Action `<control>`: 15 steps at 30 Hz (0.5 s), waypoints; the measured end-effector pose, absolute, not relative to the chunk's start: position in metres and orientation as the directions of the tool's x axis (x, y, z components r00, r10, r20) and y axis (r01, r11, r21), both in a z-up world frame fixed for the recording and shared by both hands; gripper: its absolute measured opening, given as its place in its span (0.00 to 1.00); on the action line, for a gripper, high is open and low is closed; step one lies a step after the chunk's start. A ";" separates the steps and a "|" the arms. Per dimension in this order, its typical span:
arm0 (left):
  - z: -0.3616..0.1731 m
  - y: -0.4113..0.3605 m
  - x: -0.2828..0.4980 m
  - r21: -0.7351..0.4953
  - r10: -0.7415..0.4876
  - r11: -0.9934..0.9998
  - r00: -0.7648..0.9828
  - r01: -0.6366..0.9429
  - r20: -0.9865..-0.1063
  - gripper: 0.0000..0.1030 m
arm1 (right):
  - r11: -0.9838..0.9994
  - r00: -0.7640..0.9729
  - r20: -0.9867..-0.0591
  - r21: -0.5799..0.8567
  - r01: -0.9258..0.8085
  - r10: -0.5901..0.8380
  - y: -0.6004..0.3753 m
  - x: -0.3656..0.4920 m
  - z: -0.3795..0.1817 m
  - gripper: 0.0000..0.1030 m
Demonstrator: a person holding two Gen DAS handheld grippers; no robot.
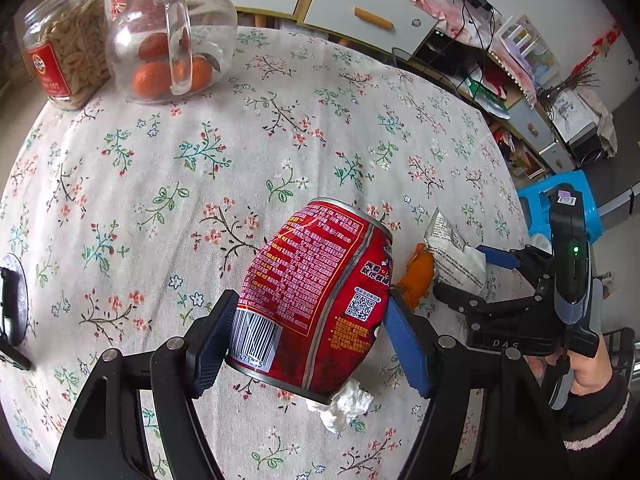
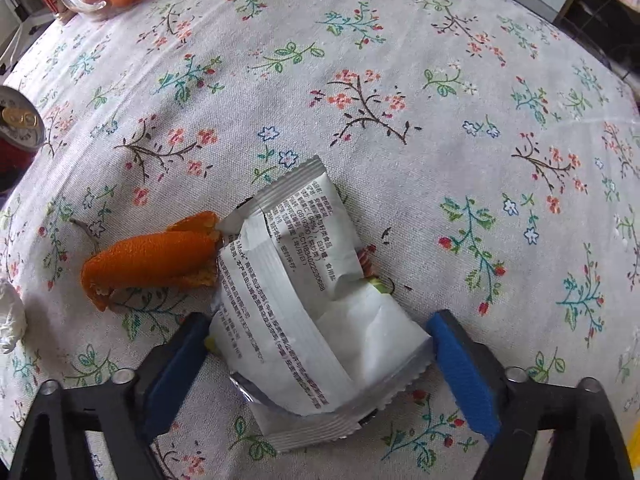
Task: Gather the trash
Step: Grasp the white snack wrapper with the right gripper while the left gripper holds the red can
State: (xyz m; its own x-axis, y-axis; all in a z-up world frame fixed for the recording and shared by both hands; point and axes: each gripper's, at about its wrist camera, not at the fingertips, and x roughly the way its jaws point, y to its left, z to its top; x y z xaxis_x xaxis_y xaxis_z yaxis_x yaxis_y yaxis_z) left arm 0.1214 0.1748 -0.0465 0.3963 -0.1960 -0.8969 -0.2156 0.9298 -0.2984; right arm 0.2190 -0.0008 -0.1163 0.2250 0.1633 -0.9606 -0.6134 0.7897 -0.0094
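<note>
Left hand-held gripper [image 1: 308, 332] is clamping the red can [image 1: 316, 300], lifted over the bench [image 1: 240, 152] beside the peel [image 2: 152, 260]. Right hand-held gripper [image 2: 316, 356] is straddling the wrapper [image 2: 296, 308] wide, right of the peel.

Across most of the left wrist view, a counter [image 1: 280, 140] under a pale cloth printed with small flowers and twigs, evenly lit by soft daylight. Along the top edge, a low cabinet [image 1: 340, 4] with grey drawer fronts, wooden frame and orange handles; to the upper right, a cluttered shelf unit [image 1: 516, 92] with cables and papers. At the right edge, a blue plastic stool [image 1: 536, 204] on a grey floor.
</note>
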 end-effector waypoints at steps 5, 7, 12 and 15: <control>-0.047 0.170 0.119 -0.303 -0.198 0.927 0.400 -0.219 -0.895 0.73 | 0.810 0.218 -0.960 0.013 -0.586 0.174 -0.006 0.224 -0.110 0.74; -0.048 0.167 0.118 -0.305 -0.198 0.927 0.403 -0.220 -0.894 0.73 | 0.820 0.216 -0.959 0.026 -0.572 0.181 -0.013 0.219 -0.104 0.73; -0.047 0.163 0.117 -0.309 -0.202 0.926 0.407 -0.215 -0.891 0.73 | 0.833 0.212 -0.957 0.050 -0.551 0.197 -0.026 0.221 -0.097 0.72; -0.046 0.158 0.118 -0.310 -0.203 0.927 0.409 -0.212 -0.889 0.73 | 0.840 0.220 -0.953 0.058 -0.540 0.207 -0.039 0.219 -0.091 0.72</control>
